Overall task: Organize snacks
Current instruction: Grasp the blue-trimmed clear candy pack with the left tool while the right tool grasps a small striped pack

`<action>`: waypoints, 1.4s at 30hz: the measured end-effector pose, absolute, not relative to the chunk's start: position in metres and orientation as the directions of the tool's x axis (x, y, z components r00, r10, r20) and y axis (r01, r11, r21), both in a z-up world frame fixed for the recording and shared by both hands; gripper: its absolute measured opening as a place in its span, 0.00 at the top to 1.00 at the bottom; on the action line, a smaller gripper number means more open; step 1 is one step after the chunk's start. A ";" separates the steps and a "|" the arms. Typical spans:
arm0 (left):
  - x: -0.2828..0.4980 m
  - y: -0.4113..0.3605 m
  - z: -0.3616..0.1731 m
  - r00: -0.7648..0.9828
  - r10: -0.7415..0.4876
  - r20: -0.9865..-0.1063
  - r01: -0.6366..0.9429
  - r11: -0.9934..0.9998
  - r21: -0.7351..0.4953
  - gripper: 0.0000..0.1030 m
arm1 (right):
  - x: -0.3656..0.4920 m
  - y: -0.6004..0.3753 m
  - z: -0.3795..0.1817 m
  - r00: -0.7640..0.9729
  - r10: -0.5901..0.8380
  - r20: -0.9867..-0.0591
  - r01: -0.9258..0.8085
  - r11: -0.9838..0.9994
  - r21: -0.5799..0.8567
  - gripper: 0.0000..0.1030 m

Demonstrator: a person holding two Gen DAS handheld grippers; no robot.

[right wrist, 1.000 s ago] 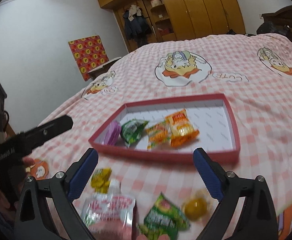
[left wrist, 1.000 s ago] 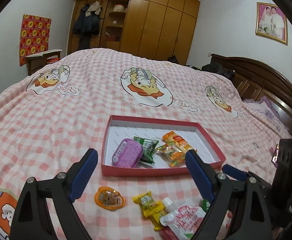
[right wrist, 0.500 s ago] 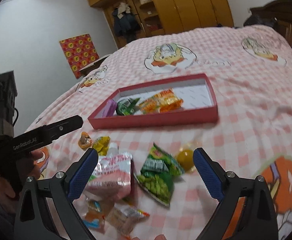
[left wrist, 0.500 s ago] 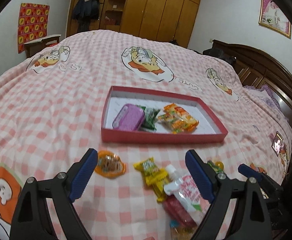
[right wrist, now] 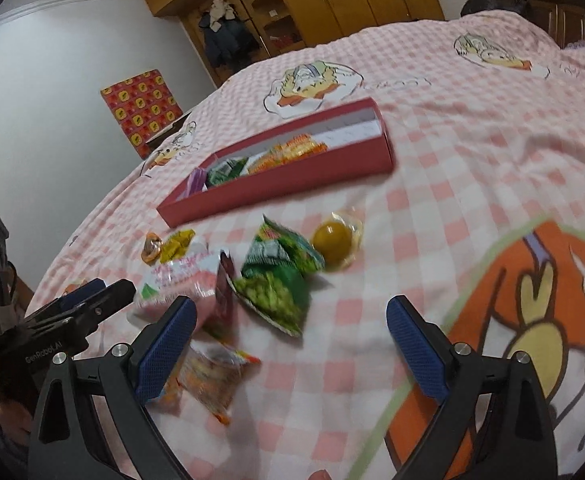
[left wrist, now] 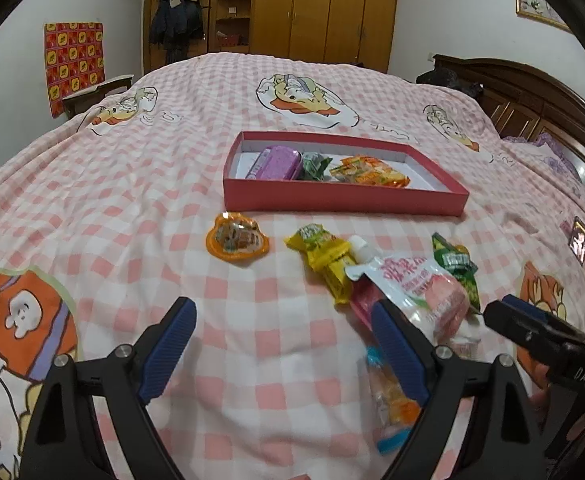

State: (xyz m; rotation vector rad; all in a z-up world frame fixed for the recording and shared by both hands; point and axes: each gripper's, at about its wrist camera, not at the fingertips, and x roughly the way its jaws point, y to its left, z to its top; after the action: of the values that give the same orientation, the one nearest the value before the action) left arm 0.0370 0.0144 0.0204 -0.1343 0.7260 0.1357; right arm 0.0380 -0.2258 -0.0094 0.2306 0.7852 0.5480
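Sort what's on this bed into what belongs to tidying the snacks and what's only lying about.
Job:
red tray
purple case, already in the tray
orange jelly cup
yellow packet
pink drink pouch
green pea bag
yellow jelly ball

Lying about:
checked bedspread
wardrobe
patterned wall cloth

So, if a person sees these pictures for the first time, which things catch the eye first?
Probably the red box in the middle of the pink checked bedspread, with a purple case and a few snack packets inside. Next, the loose snacks scattered in front of it: an orange jelly cup, a yellow packet and a green pea bag. Both grippers, left and right, hover open over them.
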 end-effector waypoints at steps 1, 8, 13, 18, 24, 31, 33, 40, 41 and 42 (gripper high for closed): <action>0.035 0.014 0.019 0.740 0.072 -0.669 -0.172 0.982 -0.084 0.11 | 0.036 -0.226 -0.011 0.578 0.547 -0.606 -0.380 0.837 0.393 0.05; 0.002 -0.018 0.015 0.736 0.037 -0.676 -0.131 0.987 -0.089 0.11 | 0.016 -0.215 -0.010 0.553 0.586 -0.593 -0.467 0.807 0.363 0.18; 0.001 -0.037 0.005 0.726 0.075 -0.684 -0.141 0.989 -0.041 0.14 | 0.006 -0.201 -0.012 0.563 0.549 -0.618 -0.480 0.826 0.296 0.48; 0.013 -0.023 -0.010 0.696 -0.085 -0.713 -0.095 0.973 -0.209 0.26 | 0.001 -0.206 -0.015 0.571 0.552 -0.608 -0.467 0.827 0.313 0.53; 0.012 -0.023 -0.010 0.711 -0.126 -0.692 -0.073 0.965 -0.250 0.73 | 0.000 -0.192 -0.020 0.498 0.608 -0.618 -0.545 0.774 0.321 0.54; -0.001 -0.042 -0.007 0.756 -0.011 -0.654 -0.093 0.988 -0.125 0.81 | -0.003 -0.187 -0.022 0.492 0.618 -0.614 -0.565 0.763 0.315 0.65; -0.002 -0.048 -0.008 0.760 0.014 -0.649 -0.089 0.993 -0.083 0.82 | -0.002 -0.187 -0.023 0.497 0.617 -0.610 -0.563 0.764 0.314 0.65; -0.003 -0.049 -0.010 0.768 0.001 -0.641 -0.070 0.994 -0.082 0.83 | -0.002 -0.191 -0.024 0.493 0.633 -0.597 -0.561 0.756 0.338 0.66; -0.003 -0.049 -0.010 0.768 -0.006 -0.641 -0.065 0.994 -0.087 0.84 | -0.002 -0.191 -0.024 0.493 0.633 -0.596 -0.562 0.755 0.338 0.66; -0.003 -0.049 -0.010 0.768 -0.010 -0.641 -0.062 0.994 -0.090 0.84 | -0.002 -0.191 -0.024 0.493 0.635 -0.595 -0.562 0.754 0.339 0.66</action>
State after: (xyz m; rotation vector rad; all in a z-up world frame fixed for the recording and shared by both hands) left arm -0.0027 -0.0490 -0.0104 -0.1085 0.6952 0.0286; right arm -0.0016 -0.1913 -0.0238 0.1045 0.7656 0.7272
